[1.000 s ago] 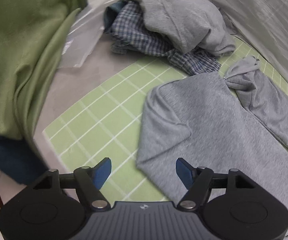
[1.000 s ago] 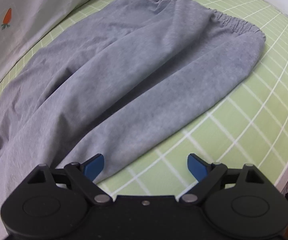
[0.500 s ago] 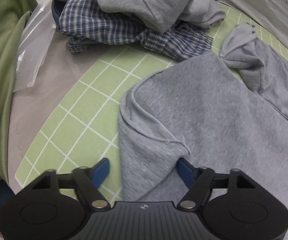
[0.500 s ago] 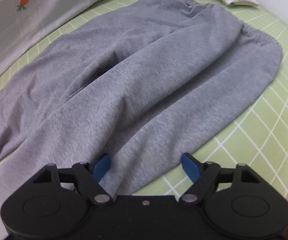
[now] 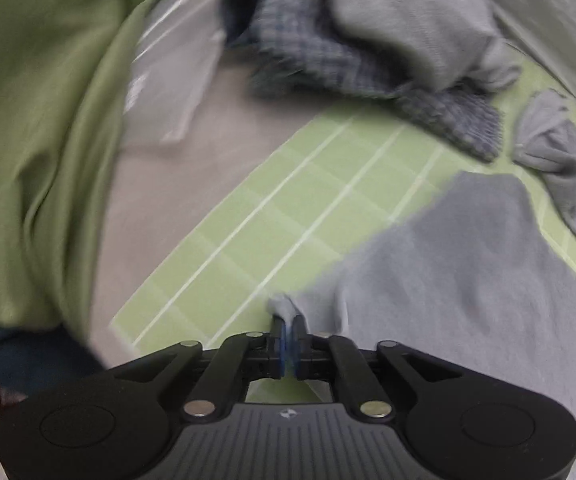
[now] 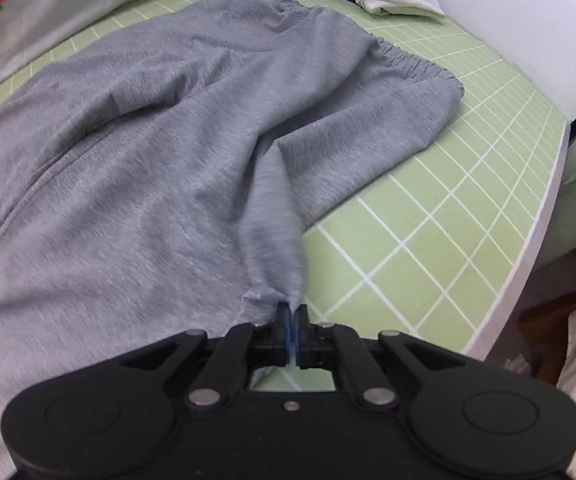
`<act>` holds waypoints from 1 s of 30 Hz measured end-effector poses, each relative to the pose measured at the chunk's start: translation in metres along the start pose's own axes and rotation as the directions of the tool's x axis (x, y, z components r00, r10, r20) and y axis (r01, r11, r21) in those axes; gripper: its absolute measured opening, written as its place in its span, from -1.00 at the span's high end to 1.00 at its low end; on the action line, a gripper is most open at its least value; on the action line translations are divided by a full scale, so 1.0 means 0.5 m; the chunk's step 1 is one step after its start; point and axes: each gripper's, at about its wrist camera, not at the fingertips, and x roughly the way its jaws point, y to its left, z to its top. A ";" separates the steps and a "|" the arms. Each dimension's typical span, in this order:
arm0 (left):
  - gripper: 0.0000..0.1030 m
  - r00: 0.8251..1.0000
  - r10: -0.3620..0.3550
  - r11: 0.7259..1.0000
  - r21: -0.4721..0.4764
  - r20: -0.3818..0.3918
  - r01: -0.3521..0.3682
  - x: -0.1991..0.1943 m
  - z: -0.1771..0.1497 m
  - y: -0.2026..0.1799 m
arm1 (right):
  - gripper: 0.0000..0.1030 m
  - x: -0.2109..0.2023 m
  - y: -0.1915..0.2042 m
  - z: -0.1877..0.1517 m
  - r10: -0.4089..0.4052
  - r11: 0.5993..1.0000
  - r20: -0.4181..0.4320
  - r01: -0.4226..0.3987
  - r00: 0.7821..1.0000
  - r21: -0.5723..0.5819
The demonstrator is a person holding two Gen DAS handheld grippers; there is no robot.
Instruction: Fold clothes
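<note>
I have the left hand-held gripper (image 5: 288, 330) pinching the grey sweatpants (image 6: 159, 152) at a leg edge, the right hand-held gripper (image 6: 291, 322) pinching their near edge, pants spread on the green grid mat (image 6: 428, 240)

Bare mat (image 5: 288, 208) ahead; clothes heap (image 5: 368, 40) beyond.

Trousers (image 6: 159, 152) on mat (image 6: 428, 232); clothes heap (image 5: 368, 40) behind (seemingly overlapping mat).

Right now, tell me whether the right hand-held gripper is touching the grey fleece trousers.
Touching. The right wrist view shows the right hand-held gripper shut on a pinched fold of the grey fleece trousers.
</note>
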 end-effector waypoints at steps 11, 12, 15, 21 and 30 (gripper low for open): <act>-0.43 0.985 -0.131 0.975 0.197 0.115 0.107 -0.011 0.085 -0.119 | -0.52 -0.033 0.033 0.000 0.020 0.999 0.061 -0.017 0.998 -0.046; -0.43 0.984 -0.145 0.969 0.217 0.107 0.119 -0.002 0.090 -0.134 | -0.52 -0.035 0.038 -0.001 0.019 0.999 0.063 -0.016 0.998 -0.050; -0.44 0.980 -0.177 0.953 0.263 0.085 0.150 0.023 0.103 -0.172 | -0.53 -0.042 0.054 -0.004 0.015 0.998 0.067 -0.011 0.998 -0.065; 0.10 0.983 -0.175 0.950 0.272 0.051 0.155 0.055 0.113 -0.199 | -0.53 -0.054 0.085 -0.011 0.008 0.996 0.076 -0.001 0.997 -0.093; 0.92 0.993 -0.066 0.990 0.134 0.101 0.052 0.064 0.153 -0.143 | -0.56 -0.065 0.061 -0.002 0.019 0.997 0.081 -0.013 0.997 -0.080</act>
